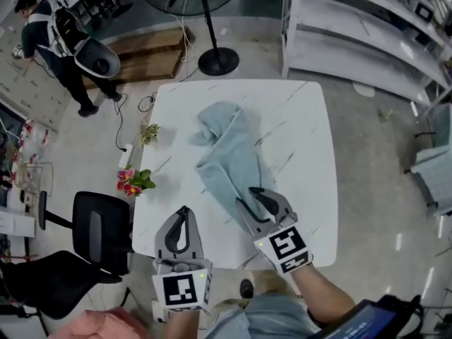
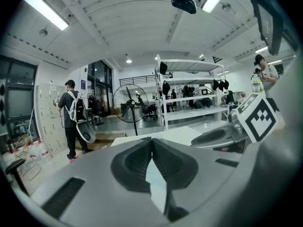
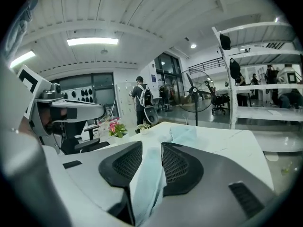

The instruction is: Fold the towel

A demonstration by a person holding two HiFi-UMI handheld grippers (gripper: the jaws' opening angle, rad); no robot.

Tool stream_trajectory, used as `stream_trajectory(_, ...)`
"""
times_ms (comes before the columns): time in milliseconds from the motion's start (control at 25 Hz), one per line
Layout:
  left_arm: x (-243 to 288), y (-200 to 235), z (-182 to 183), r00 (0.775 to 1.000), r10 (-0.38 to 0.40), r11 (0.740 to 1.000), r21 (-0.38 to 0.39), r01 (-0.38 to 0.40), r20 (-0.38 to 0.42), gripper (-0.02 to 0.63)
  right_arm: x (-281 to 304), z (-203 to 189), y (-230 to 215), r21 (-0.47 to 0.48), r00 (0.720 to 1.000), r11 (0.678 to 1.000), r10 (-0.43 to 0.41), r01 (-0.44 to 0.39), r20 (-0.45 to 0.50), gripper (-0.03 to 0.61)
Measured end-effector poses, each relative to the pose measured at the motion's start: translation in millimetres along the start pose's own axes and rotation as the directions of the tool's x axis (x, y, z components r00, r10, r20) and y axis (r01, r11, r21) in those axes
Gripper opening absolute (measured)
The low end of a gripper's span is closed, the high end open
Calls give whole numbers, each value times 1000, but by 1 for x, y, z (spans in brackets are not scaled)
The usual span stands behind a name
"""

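Right, my right gripper [image 3: 151,148] has its jaws pinched on a fold of the light blue towel [image 1: 226,150]; in the right gripper view the cloth fills the gap between the two black pads and hangs down beneath them. My left gripper [image 2: 152,140] is closed tip to tip with nothing in it, and it sits over the near edge of the table, well to the left of the cloth. From the head view the towel lies rumpled in a long diagonal strip across the white marble-patterned table [image 1: 296,119], its near end at the right gripper and its far end bunched toward the middle of the far side. Just off the table's left edge I see pink flowers [image 1: 133,182] on the floor and a black office chair [image 1: 99,228] near them. Beyond the table stand a pedestal fan [image 1: 217,61] and white shelving [image 1: 353,41], and a person with a backpack [image 1: 60,41] stands at the far left
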State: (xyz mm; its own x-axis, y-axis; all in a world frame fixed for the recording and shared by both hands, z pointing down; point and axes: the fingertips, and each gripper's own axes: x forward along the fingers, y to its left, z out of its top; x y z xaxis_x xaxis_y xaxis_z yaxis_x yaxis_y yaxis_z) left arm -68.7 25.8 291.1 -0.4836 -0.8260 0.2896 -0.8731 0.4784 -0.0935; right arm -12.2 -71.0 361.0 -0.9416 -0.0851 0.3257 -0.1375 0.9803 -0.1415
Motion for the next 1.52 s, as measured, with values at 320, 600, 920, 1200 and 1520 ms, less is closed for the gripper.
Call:
stream_trajectory(320, 40, 21, -31, 996, 47, 998, -36, -50, -78, 8, 61, -53, -7, 15, 981, 996, 92, -91, -170, 141)
stream_trajectory(600, 58, 35, -59, 990, 68, 995, -67, -77, -120, 8, 83, -113, -9, 27, 928, 994, 111, -109, -355, 141)
stream_trajectory(920, 56, 44, -83, 987, 75, 990, -108, -91, -142, 8, 91, -141, -10, 16, 854, 995, 94, -100, -512, 147)
stream_trajectory(1200, 35, 59, -79, 988, 102, 986, -122, -116, -118, 8, 90, -127, -8, -59, 861, 995, 40, -81, -507, 52)
stream_trajectory(1520, -6, 74, -76, 989, 123, 982, -135, -134, -85, 9, 81, -69, 75, -267, 920, 939, 104, -216, -377, 51)
